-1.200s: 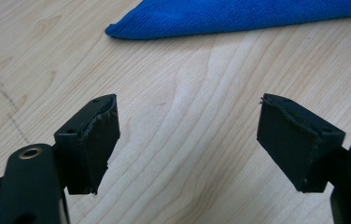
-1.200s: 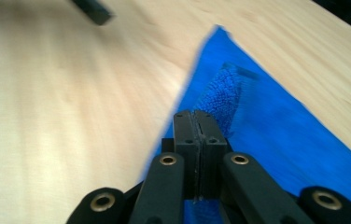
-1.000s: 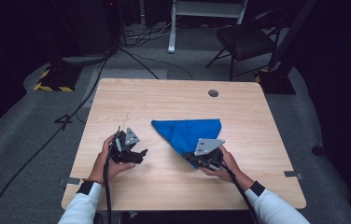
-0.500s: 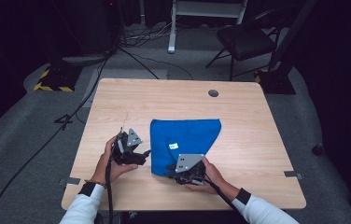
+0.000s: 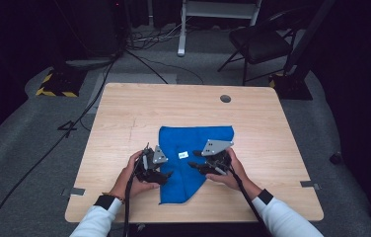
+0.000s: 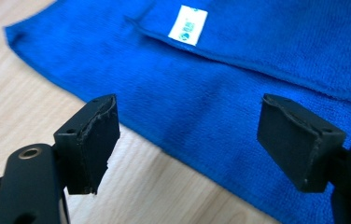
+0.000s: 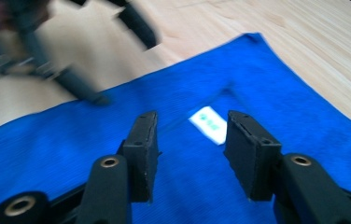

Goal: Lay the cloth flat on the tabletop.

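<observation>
The worktop [image 5: 124, 113] carries a blue cloth [image 5: 193, 143], folded, its point toward the near edge, white label [image 5: 183, 155] up. The left tool [image 5: 166, 175] hangs apart at the cloth's left edge. The right tool [image 5: 193, 165], jaws just opening, holds nothing above it.

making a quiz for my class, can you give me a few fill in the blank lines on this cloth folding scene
1. The cloth on the wooden table is ____ in colour.
2. The small label sewn on the cloth is ____.
3. The left tongs stand ____, with nothing between the jaws.
4. In the high view, the round hole in the table lies near its ____ edge.

Missing words: blue; white; open; far
</observation>
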A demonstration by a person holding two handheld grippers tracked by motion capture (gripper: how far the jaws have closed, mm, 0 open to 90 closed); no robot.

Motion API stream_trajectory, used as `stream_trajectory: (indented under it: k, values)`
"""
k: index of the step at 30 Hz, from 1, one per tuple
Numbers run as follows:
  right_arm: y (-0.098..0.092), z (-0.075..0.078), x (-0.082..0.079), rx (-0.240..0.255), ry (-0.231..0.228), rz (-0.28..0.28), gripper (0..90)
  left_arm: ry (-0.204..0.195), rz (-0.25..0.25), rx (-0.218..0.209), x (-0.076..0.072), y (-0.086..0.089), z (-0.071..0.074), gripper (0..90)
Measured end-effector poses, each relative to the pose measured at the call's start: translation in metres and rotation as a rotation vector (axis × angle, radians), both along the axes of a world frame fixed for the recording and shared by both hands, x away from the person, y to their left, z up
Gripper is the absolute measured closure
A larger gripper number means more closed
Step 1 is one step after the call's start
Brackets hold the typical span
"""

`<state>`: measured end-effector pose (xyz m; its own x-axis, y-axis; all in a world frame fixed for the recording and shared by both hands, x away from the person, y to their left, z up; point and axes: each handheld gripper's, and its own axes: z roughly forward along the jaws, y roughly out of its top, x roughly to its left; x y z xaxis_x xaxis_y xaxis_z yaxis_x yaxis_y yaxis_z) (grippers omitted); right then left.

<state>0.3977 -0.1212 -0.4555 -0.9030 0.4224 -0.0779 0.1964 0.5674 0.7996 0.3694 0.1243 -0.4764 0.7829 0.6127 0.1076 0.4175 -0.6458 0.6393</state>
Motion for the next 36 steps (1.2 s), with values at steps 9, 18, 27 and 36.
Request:
stream_trajectory:
  k: [9,18,27,36]
  values:
    - [0.033,-0.015,0.04,-0.088,0.049,-0.056,44.0,0.038,-0.023,0.022,0.005,-0.004,-0.013,20.4]
    - [0.055,-0.035,0.053,-0.147,0.116,-0.077,44.2,0.062,-0.033,-0.018,0.008,0.001,-0.016,20.1]
    - [0.051,-0.032,0.053,-0.136,0.128,-0.051,81.3,0.08,-0.029,-0.037,0.01,0.003,-0.017,20.2]
    - [0.022,-0.016,0.048,-0.115,0.084,-0.054,90.0,0.085,-0.028,-0.044,0.01,0.004,-0.017,20.2]
